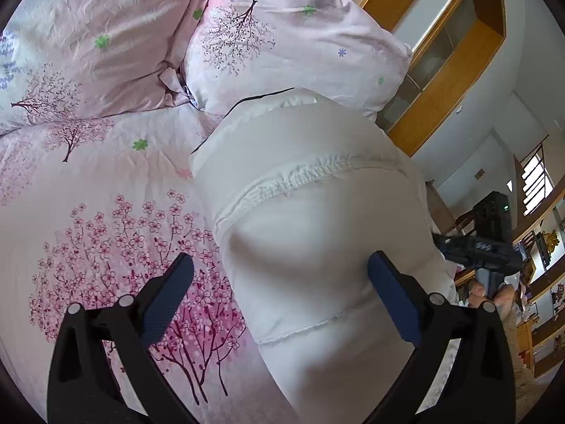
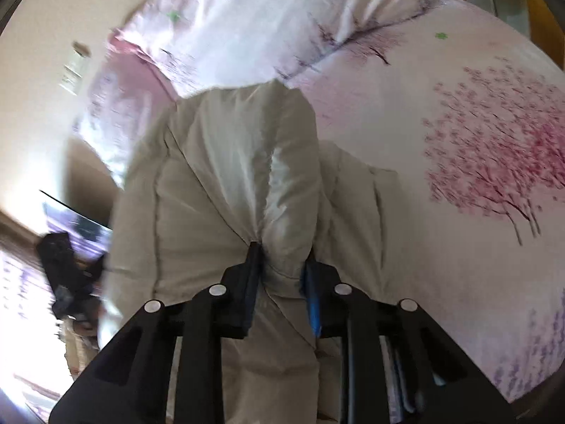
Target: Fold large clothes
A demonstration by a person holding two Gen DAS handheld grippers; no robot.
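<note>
Pink blossom-printed bed [image 1: 106,183] fills the left wrist view; the left claw [image 1: 280,282] gapes wide over a pale, soft garment [image 1: 317,212] whose stitched length runs ahead, toward the pillows [image 1: 282,35]. Right wrist view: right claw [image 2: 280,268] pinches a bunched fold of it.

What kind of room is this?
It looks like a bedroom. A bed with a pink flowered cover fills most of the view, two matching pillows lie at its head, and a wooden cabinet stands by the wall. A white garment is being folded on the bed.
</note>
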